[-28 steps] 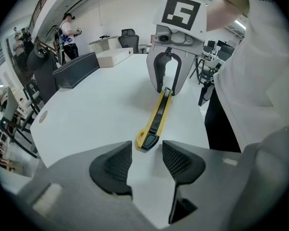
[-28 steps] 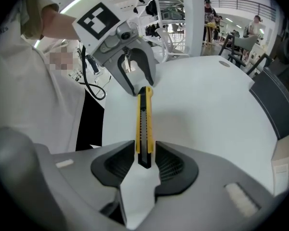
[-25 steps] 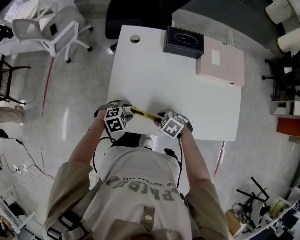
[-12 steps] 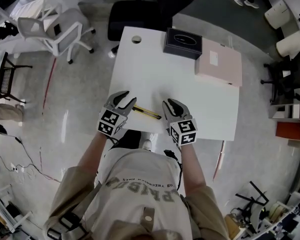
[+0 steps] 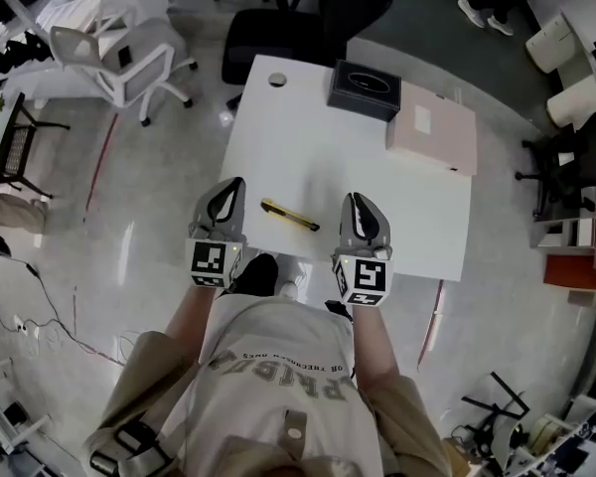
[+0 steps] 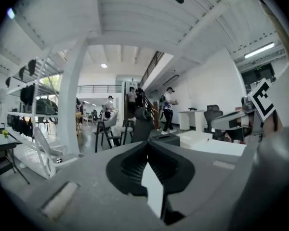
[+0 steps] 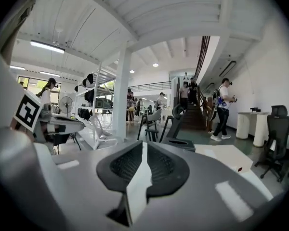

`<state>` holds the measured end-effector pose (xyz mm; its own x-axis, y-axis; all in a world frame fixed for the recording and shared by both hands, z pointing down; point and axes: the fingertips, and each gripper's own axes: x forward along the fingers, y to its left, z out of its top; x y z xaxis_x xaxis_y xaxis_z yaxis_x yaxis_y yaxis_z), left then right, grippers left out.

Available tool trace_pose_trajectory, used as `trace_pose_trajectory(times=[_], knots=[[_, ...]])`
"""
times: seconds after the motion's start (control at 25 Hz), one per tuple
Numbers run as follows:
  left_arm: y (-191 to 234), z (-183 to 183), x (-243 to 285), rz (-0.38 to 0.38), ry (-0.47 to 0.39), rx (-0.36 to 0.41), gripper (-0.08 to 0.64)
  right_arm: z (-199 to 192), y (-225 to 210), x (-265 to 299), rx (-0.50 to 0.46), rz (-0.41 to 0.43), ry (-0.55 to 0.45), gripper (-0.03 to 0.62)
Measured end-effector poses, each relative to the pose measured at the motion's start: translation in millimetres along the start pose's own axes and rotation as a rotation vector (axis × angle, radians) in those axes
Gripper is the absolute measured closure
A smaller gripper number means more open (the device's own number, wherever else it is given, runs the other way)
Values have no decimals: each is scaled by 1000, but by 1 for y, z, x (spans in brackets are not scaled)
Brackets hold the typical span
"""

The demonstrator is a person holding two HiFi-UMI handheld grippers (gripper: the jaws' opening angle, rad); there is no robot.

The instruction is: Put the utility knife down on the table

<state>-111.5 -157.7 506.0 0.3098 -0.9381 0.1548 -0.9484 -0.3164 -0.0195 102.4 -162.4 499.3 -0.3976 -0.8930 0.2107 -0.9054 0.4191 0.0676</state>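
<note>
The yellow and black utility knife (image 5: 289, 216) lies flat on the white table (image 5: 377, 182), near its front edge. It lies between my two grippers, touched by neither. My left gripper (image 5: 228, 189) hovers off the knife's left end with its jaws shut and nothing in them. In the left gripper view the left gripper (image 6: 147, 146) has its pads meeting and points out level across the room. My right gripper (image 5: 357, 203) hovers off the knife's right end. Its jaws are closing and hold nothing. In the right gripper view the right gripper (image 7: 143, 146) keeps a thin slit between its pads.
A black box (image 5: 366, 88) and a pink flat box (image 5: 432, 127) sit at the table's far side, near a round cable hole (image 5: 277, 79). A black chair (image 5: 278, 33) stands behind the table and a white chair (image 5: 129, 63) to its left. People walk far off in the room.
Both grippers have lifted away from the knife's two ends, drawn back toward the person and swung up to point level. Their jaws have narrowed. The knife stays on the table.
</note>
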Motion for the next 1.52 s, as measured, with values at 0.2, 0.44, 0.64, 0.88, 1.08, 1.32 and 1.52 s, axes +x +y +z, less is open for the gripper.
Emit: trace_pose_trajectory(times=[0.2, 0.44, 0.64, 0.88, 1.08, 1.32, 1.52], knots=[[0, 24, -25, 55, -95, 14, 548, 24, 0, -20, -42, -48, -78, 589], [-11, 57, -40, 71, -178, 65, 549, 35, 9, -37, -56, -25, -112, 589], [-18, 63, -50, 73, -197, 68, 549, 40, 5, -50, -57, -56, -141, 590], [-20, 70, -53, 84, -214, 80, 549, 47, -2, -58, -53, -67, -164, 589], [-23, 72, -56, 87, -217, 128, 549, 48, 8, -61, -109, -47, -180, 591], [-26, 72, -59, 84, -223, 163, 549, 54, 12, -64, -147, -67, -200, 592], [-29, 78, -59, 77, -236, 179, 549, 59, 11, -65, -161, -74, -214, 591]])
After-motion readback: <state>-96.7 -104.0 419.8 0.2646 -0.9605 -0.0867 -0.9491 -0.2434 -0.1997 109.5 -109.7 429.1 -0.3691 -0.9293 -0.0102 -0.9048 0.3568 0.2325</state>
